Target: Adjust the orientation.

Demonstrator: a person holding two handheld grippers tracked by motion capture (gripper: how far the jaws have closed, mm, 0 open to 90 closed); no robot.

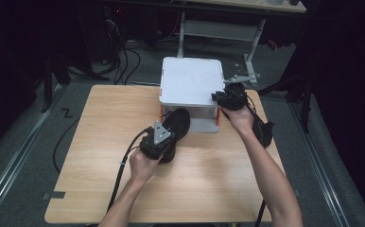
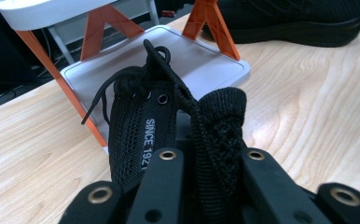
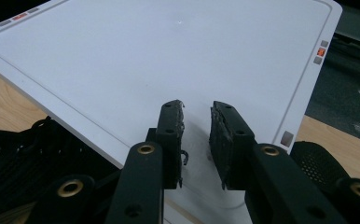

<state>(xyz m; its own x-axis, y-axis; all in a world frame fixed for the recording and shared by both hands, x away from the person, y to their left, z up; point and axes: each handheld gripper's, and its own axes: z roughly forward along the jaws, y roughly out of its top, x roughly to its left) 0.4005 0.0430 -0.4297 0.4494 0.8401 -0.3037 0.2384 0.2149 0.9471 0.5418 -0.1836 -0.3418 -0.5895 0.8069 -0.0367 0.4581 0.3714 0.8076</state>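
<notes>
1. Wooden table (image 1: 209,189) is the big thing here, with everything else sitting on it.
2. Next up is a white two-level rack (image 1: 190,80) with orange legs. Its lower shelf (image 2: 187,60) lies just ahead of the left gripper's fingers, with nothing on the part I can see.
3. A black shoe (image 2: 159,126) is pinched by its collar between the fingers of the left gripper (image 1: 158,139), toe pointing at that lower shelf, laces flopping forward.
4. A second black shoe (image 1: 265,132) sits behind the right hand, well back from its fingers.
5. The right gripper (image 3: 197,135) hovers over the rack's top shelf (image 3: 169,60), fingers a narrow gap apart with nothing between them. The top shelf under them is bare.
</notes>
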